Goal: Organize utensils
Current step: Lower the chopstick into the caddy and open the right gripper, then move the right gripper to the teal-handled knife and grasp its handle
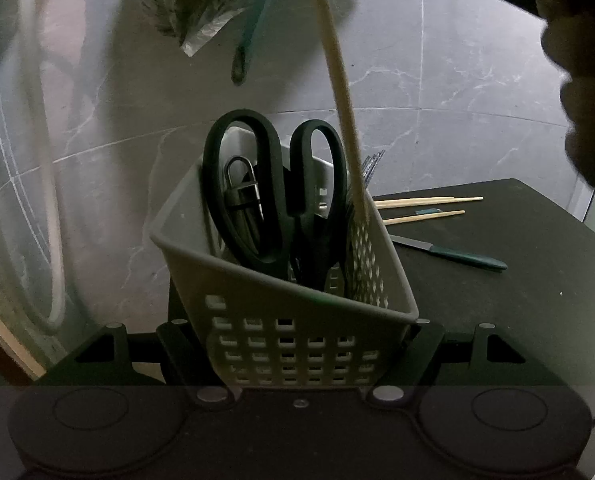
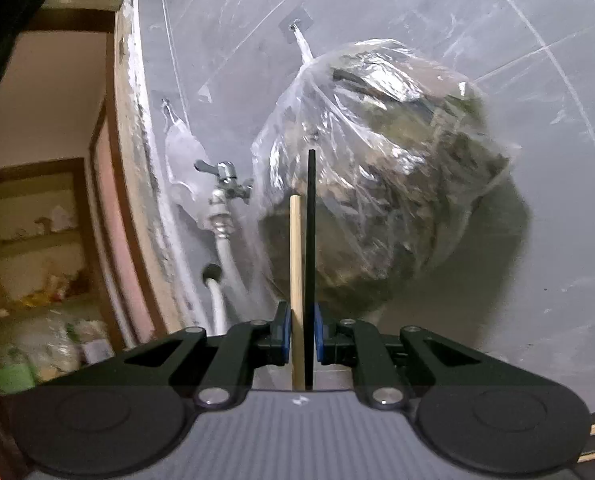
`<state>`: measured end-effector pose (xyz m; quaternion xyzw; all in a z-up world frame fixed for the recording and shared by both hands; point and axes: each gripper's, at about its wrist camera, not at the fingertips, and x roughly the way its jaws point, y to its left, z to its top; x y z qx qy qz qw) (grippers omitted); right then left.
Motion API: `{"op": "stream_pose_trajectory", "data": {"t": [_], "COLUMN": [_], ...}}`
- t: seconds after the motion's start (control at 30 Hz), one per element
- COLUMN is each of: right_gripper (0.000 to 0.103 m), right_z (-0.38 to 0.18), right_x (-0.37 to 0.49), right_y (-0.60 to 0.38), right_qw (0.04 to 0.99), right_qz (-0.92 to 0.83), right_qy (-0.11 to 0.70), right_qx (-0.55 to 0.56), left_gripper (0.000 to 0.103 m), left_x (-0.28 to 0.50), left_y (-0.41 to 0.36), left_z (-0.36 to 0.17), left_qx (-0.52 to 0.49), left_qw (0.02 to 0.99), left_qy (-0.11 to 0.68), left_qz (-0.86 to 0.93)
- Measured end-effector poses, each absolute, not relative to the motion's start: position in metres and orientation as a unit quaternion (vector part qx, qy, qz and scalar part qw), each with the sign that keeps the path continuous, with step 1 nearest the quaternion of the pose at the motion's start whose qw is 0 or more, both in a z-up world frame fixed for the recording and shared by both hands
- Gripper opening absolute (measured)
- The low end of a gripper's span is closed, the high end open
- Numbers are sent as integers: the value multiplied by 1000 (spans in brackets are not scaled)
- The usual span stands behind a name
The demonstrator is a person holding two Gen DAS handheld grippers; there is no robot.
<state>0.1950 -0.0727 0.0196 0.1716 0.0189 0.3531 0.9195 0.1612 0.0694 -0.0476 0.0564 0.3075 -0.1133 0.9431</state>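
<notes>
Basket (image 1: 297,312), grey and perforated, clamped in left gripper (image 1: 301,356) at its lower wall, tilted over black table (image 1: 497,320). Scissors (image 1: 273,200) stand inside, handles up; a pale chopstick (image 1: 343,92) angles down into it. Farther right on table: two chopsticks (image 1: 425,208), then green-handled knife (image 1: 457,258). Right gripper (image 2: 300,334) clenched on wooden chopstick (image 2: 295,264) and a black stick (image 2: 310,240), upright before a hanging plastic bag (image 2: 381,168).
</notes>
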Motion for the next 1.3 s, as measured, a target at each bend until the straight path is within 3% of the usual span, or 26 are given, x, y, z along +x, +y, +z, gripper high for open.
{"op": "stream_pose_trajectory", "data": {"t": [0.4,0.7,0.73,0.83,0.87,1.07,1.3], "right_gripper": [13,16,22,58,64,91,102], "right_z": [-19,-17,-17,-13,-11,4,-8], "right_x": [181,181,181,175,172,155,154], "right_y": [-52,-32,-30,-34,-37,-71,-140], "right_qw": [940,936,933,930,929,934,956], "right_qz": [317,326,330,333,337,328,234], "right_qy": [53,128,140,151,152,140,172], "right_qx": [116,36,29,24,23,19,51], "left_gripper": [76,76,76,76,76,76,76], "left_x": [164,165,165,165,164,164,161], "left_y": [75,77,77,77,77,77,70], "left_z": [-48,-49,-50,-50,-50,-50,-50], "left_qx": [63,61,60,57,56,50,47], "left_qw": [941,942,942,943,943,945,948], "left_qy": [303,298,298,298,298,296,298], "left_qz": [-136,-141,-141,-139,-139,-129,-105]}}
